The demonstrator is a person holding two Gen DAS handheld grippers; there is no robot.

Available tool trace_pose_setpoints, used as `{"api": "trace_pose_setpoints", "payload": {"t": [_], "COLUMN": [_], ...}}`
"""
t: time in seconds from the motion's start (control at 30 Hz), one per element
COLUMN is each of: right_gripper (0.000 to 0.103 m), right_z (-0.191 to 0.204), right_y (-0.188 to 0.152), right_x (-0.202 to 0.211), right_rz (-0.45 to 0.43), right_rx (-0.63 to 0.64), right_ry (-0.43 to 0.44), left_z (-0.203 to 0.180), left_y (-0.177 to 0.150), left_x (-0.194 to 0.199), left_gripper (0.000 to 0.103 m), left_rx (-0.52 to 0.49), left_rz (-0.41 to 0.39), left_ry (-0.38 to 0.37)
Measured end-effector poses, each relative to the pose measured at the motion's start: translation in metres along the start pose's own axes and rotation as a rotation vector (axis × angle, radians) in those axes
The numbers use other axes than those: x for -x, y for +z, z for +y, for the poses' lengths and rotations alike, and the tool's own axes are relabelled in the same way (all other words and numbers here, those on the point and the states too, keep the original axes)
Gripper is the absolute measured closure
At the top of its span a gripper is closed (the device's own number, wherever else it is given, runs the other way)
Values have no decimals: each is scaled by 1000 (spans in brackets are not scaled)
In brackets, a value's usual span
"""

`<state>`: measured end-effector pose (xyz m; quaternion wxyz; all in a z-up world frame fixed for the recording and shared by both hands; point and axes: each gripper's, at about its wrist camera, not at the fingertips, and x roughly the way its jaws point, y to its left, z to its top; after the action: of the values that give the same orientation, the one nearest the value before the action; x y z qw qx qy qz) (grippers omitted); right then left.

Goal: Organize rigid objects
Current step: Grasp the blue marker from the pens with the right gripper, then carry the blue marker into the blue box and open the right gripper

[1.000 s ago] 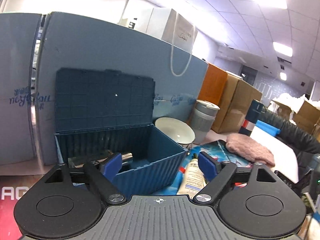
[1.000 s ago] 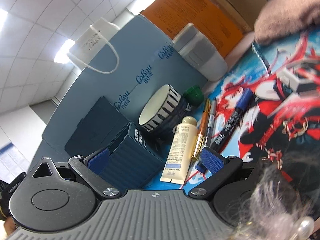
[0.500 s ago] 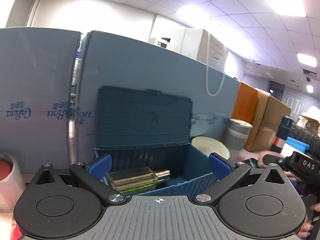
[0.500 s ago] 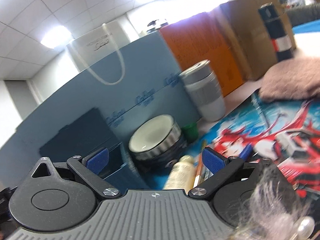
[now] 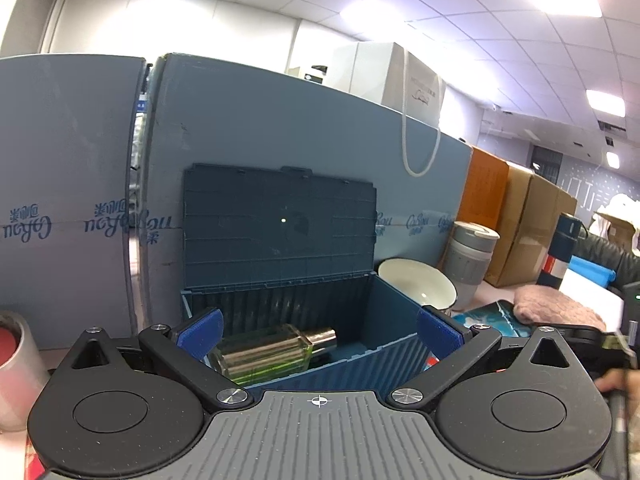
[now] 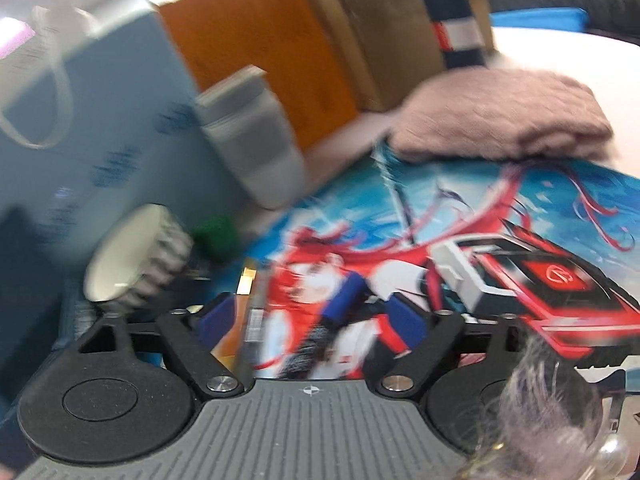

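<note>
A dark blue storage box (image 5: 384, 312) stands open with its lid up against a blue panel. A green glass perfume bottle (image 5: 268, 352) with a silver cap lies inside it. My left gripper (image 5: 318, 330) is open and empty, facing the box from just in front. My right gripper (image 6: 310, 318) is open and empty, low over the printed mat (image 6: 520, 216). A blue-capped marker (image 6: 340, 300) and orange and silver pens (image 6: 244, 292) lie between its fingers. The right wrist view is blurred.
A white striped bowl (image 5: 416, 286) and a grey lidded cup (image 5: 470, 260) stand right of the box; both show in the right wrist view, bowl (image 6: 132, 256), cup (image 6: 256, 144). A pink folded cloth (image 6: 500, 116), a green cap (image 6: 218, 236), cardboard boxes (image 5: 528, 224) and a tape roll (image 5: 16, 364) are around.
The left gripper has swung left and now faces the open box squarely. The right gripper has dropped and turned right over the mat, with the marker and pens now between its fingers.
</note>
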<state>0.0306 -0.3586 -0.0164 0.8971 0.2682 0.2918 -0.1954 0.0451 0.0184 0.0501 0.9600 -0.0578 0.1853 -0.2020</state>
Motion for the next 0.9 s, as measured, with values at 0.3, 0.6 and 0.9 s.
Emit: {"api": "trace_pose_setpoints", "payload": {"t": [0.3, 0.6, 0.9], "right_gripper": [76, 88, 89], "right_z": [33, 35, 60], "right_y": [-24, -26, -20], "right_x": [-26, 9, 87], "right_rz": [-54, -127, -279], "right_rx": [233, 233, 249], "right_ry": [-142, -25, 156], "left_z": [5, 17, 40], "left_y": [0, 3, 9], "left_x": [-3, 2, 13], "left_gripper": [0, 0, 0], "left_rx": [5, 33, 95], "left_rz": [13, -1, -27], "left_ry": [11, 15, 35]}}
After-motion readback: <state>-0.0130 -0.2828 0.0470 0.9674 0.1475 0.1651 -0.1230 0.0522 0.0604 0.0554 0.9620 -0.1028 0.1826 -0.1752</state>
